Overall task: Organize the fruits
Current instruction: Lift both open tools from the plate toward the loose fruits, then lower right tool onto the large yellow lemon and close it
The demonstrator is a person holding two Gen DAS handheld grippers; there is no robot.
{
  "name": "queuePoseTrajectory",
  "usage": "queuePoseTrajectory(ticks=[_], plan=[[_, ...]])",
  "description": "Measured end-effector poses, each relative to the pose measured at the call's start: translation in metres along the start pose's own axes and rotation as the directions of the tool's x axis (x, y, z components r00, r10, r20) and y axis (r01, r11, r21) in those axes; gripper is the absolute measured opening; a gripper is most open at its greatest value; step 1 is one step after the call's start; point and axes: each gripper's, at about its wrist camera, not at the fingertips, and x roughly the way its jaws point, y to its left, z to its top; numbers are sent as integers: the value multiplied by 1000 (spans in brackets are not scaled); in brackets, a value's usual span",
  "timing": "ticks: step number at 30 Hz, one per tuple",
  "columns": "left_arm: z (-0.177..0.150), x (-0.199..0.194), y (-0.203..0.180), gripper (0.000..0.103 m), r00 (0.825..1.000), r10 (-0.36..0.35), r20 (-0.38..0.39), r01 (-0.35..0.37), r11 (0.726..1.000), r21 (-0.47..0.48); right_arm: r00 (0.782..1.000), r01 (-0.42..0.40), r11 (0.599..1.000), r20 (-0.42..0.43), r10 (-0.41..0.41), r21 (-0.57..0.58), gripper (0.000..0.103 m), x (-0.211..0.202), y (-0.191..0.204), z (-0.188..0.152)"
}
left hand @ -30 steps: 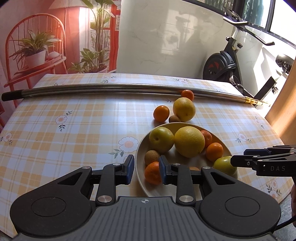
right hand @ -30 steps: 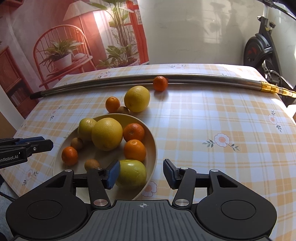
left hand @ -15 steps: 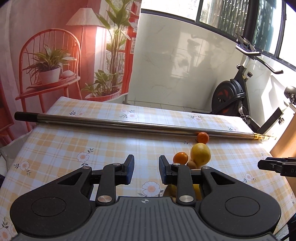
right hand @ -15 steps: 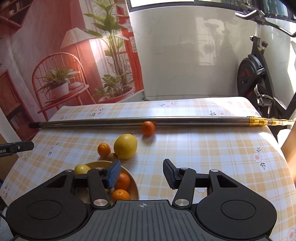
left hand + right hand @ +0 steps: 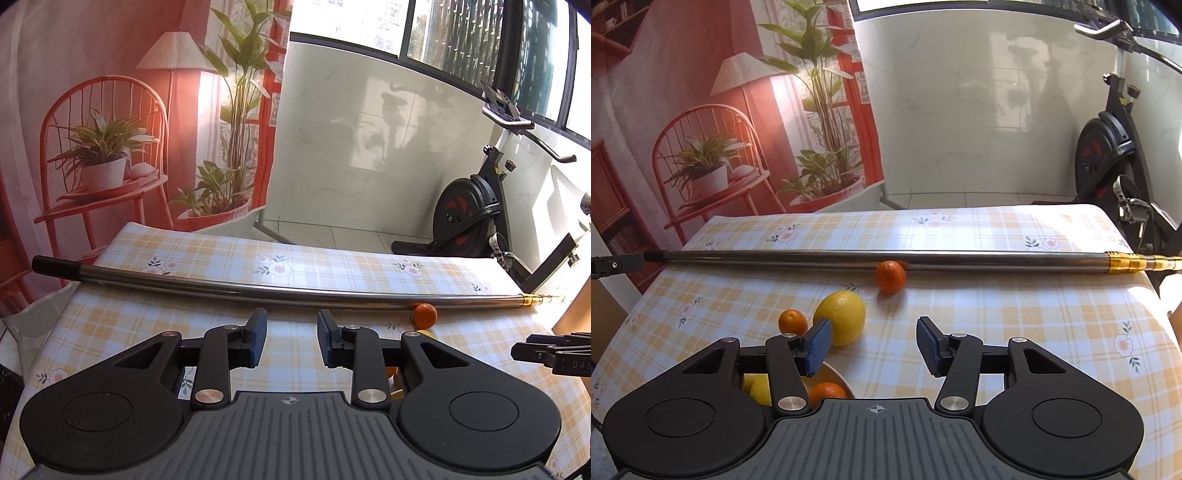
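In the right wrist view a big yellow citrus [image 5: 841, 322] and a small orange [image 5: 792, 322] lie on the checked tablecloth, with another small orange [image 5: 891, 276] against a metal pole. The bowl [image 5: 835, 376] shows only its far rim behind my fingers, with an orange [image 5: 827, 393] and yellow fruit [image 5: 759, 388] in it. My right gripper [image 5: 874, 350] is open and empty, raised over the table. In the left wrist view my left gripper [image 5: 291, 341] is open and empty too; the small orange [image 5: 424, 315] by the pole shows to its right.
A long steel pole [image 5: 871, 259] with a gold end lies across the far side of the table [image 5: 1034, 325]. An exercise bike [image 5: 476, 218] stands beyond the right edge. A printed backdrop [image 5: 713, 140] with chair and plants hangs behind the table's far left.
Both grippers have lifted and tilted up away from the bowl; the fruit and bowl have slipped to the bottom of both views. Both stay open and empty.
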Motion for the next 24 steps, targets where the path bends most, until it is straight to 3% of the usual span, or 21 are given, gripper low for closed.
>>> queuePoseTrajectory(ticks=[14, 24], plan=[[-1, 41, 17, 32, 998, -24, -53, 22, 999, -28, 995, -44, 999, -91, 42, -22, 48, 71, 17, 20], [-7, 65, 25, 32, 995, -31, -91, 26, 998, -50, 979, -77, 996, -190, 68, -40, 48, 132, 31, 25]])
